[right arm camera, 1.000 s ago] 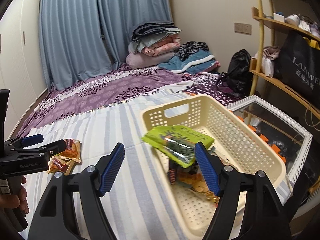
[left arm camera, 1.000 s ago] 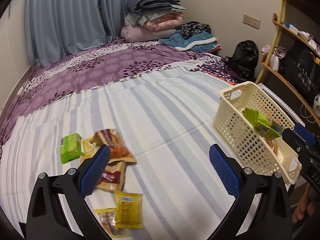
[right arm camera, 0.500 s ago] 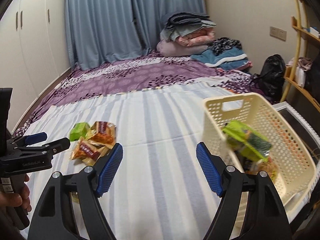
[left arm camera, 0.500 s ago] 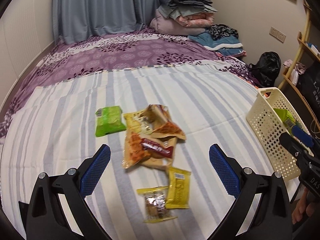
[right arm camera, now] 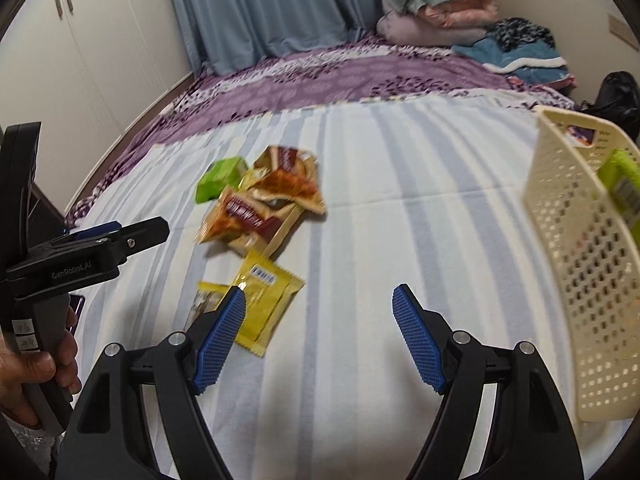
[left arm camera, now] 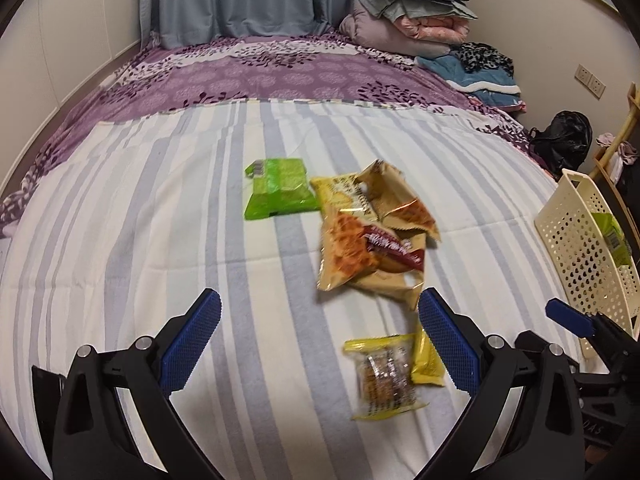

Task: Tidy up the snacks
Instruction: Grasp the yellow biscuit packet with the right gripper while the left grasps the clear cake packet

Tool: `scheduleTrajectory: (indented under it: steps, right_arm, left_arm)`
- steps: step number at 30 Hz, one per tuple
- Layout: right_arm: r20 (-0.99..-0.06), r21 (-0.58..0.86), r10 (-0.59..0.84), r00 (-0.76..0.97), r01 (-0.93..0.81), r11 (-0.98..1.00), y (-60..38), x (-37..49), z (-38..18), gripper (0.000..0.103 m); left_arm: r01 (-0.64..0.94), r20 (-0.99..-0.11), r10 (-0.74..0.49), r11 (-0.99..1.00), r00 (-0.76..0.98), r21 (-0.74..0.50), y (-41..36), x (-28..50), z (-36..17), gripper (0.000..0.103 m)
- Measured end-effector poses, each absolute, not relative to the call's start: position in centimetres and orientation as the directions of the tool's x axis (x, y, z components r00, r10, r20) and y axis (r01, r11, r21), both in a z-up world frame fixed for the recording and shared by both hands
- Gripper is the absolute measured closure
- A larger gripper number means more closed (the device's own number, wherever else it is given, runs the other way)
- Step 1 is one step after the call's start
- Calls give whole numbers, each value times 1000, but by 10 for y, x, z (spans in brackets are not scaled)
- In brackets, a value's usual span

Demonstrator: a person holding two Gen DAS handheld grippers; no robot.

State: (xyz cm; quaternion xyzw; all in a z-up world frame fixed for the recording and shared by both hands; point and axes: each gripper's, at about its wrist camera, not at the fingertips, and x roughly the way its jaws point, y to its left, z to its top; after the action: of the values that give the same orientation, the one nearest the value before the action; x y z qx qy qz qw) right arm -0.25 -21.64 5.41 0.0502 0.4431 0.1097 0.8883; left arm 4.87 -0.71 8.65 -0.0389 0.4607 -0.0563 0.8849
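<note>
Crinkly foil and plastic made up the little heap of snack packets on the striped white-and-blue bedsheet point(left arm camera: 120, 240), and every place below is told from the cream perforated plastic basket point(right arm camera: 576, 280) standing at the sheet's edge. Well apart from that basket lay the brown-and-orange pastry packets point(left arm camera: 368, 236), overlapping one another, with the flat green packet point(left arm camera: 280, 188) just beyond them on the side away from the basket. Nearer the grippers lay the clear yellow-edged cookie packet point(left arm camera: 384, 372), touching the plain yellow sachet point(right arm camera: 264, 300). A green packet point(right arm camera: 622, 184) already stood inside the basket. The left gripper point(left arm camera: 320, 344) hung over the sheet with its jaws spread wide and nothing between them; the right gripper point(right arm camera: 320, 340) was likewise released and empty, its jaws having just widened a little. These packets looked light, soft and slippery, their contents likely brittle, so a gentle pinch on a crimped end seam seemed wisest. Between heap and basket the sheet lay bare, offering open room.
</note>
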Motion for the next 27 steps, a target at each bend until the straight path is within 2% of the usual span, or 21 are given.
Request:
scheduleTrajectory:
  steps: [8, 14, 16, 23, 27]
  right_arm:
    - [-802, 221, 306, 513, -222, 950, -178, 21, 33, 27]
    - [-830, 184, 281, 482, -239, 954, -156, 36, 10, 28]
    - [-829, 184, 282, 483, -241, 953, -155, 36, 8, 30]
    - [-823, 189, 292, 487, -250, 950, -163, 34, 11, 50]
    - [-831, 179, 277, 481, -241, 954, -170, 32, 8, 51]
  left_arm:
    - [17, -823, -114, 992, 557, -126, 18, 41, 76, 3]
    - [-21, -830, -96, 991, 550, -129, 35, 39, 70, 3]
    - [-26, -832, -94, 991, 547, -130, 37, 38, 68, 3]
    - [-22, -840, -109, 990, 531, -142, 34, 40, 59, 3]
    - [-2, -842, -116, 990, 527, -138, 26, 40, 57, 3]
